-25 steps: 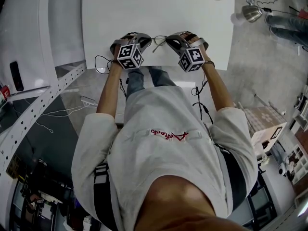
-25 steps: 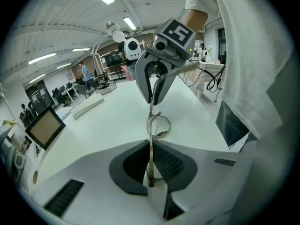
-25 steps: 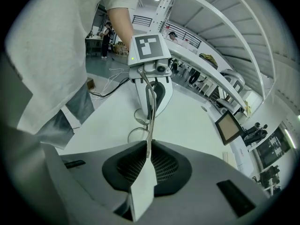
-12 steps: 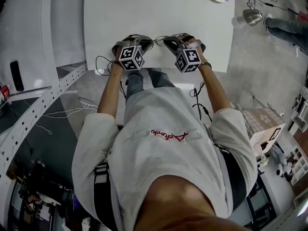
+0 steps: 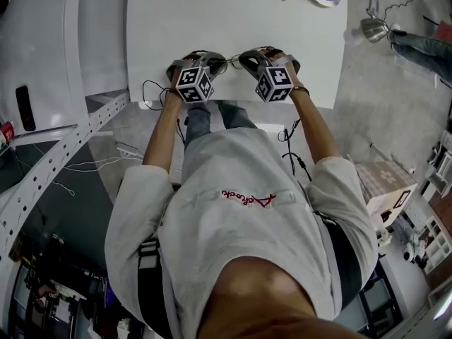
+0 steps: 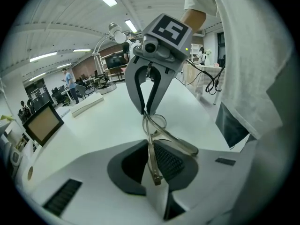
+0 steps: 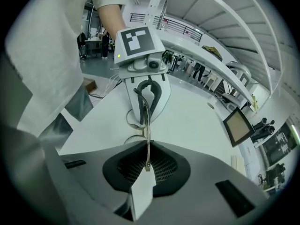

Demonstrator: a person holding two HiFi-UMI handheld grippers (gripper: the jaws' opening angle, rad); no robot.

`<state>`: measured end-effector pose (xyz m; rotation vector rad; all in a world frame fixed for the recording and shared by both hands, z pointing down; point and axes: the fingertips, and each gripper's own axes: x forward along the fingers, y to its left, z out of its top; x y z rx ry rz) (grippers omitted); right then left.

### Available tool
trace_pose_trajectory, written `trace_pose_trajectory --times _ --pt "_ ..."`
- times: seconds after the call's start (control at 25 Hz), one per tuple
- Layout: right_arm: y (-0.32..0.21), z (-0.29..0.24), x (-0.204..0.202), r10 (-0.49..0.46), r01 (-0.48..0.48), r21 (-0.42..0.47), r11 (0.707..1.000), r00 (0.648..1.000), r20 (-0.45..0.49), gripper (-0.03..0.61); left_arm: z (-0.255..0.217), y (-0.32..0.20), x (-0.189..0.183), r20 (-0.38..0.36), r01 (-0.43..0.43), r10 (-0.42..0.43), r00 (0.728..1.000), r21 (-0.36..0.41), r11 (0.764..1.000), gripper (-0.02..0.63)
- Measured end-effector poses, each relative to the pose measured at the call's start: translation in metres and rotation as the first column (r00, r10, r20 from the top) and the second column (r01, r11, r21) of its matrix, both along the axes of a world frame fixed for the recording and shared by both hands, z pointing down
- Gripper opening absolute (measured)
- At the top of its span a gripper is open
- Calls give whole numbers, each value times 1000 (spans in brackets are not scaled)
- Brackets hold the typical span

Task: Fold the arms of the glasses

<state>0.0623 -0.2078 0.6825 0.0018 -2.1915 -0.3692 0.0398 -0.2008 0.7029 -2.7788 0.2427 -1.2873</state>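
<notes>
Moved: the right gripper (image 6: 148, 109) has drawn in toward the left gripper (image 7: 144, 118) over the near edge of the table (image 5: 233, 20), and less of the glasses (image 6: 150, 149) shows between them.
Glasses: thin pale frame, round clear lenses, slim straight arms.
Place: low over the table's near edge, between the two facing grippers; whether they rest on the table cannot be told.
Arms: one runs straight into the left jaws, while the other splays out sideways, unfolded.
Left jaws: have been opening; a little apart, with an arm's end lying between the pads.
Right jaws: have just been opening; slightly parted, with a thin arm between the pads.
</notes>
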Motion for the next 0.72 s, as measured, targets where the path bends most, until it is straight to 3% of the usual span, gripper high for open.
trace_pose_trajectory --times 0.12,0.4,0.6,0.72 --pt "0 4 -1 -20 20 10 1000 999 -31 34 -4 -1 -5 -14 25 -25 1000 -4 1000 124" --pt "0 15 -3 -76 86 68 994 988 -137 34 -15 13 -45 -16 137 -137 990 10 991 126" --pt "0 21 -4 -95 116 101 988 976 -194 34 -23 24 -87 -39 293 -293 955 13 956 126" --pt "-3 23 -3 -82 107 113 988 975 -204 34 -28 24 -96 -61 335 -333 941 21 942 126"
